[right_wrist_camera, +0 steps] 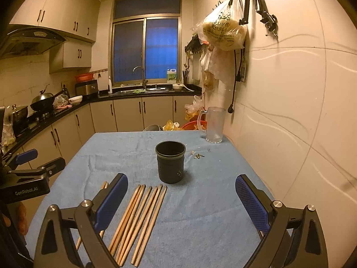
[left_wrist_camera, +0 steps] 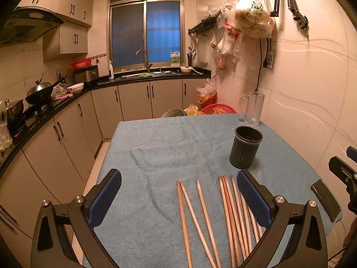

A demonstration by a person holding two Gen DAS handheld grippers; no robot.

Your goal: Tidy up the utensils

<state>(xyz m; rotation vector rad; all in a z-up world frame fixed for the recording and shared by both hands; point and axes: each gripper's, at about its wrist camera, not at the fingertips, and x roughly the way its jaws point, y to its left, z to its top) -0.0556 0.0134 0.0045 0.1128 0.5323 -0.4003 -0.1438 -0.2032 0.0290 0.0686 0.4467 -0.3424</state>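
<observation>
Both hand-held grippers are hovering level above the table [right_wrist_camera: 212,201], fingers spread apart and gripping nothing. The left hand-held gripper [left_wrist_camera: 178,198] is hanging over the chopsticks [left_wrist_camera: 232,218]; the right hand-held gripper [right_wrist_camera: 181,198] is facing the cup [right_wrist_camera: 170,165].

Chopsticks [right_wrist_camera: 138,221] lie before the holder [right_wrist_camera: 170,164] on the table [right_wrist_camera: 212,212].

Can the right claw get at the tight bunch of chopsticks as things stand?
Probably yes. The right claw hangs open above the blue cloth, and the bunch of chopsticks lies flat, uncovered, just inside its left finger. The black holder stands beyond their tips, clear.
</observation>
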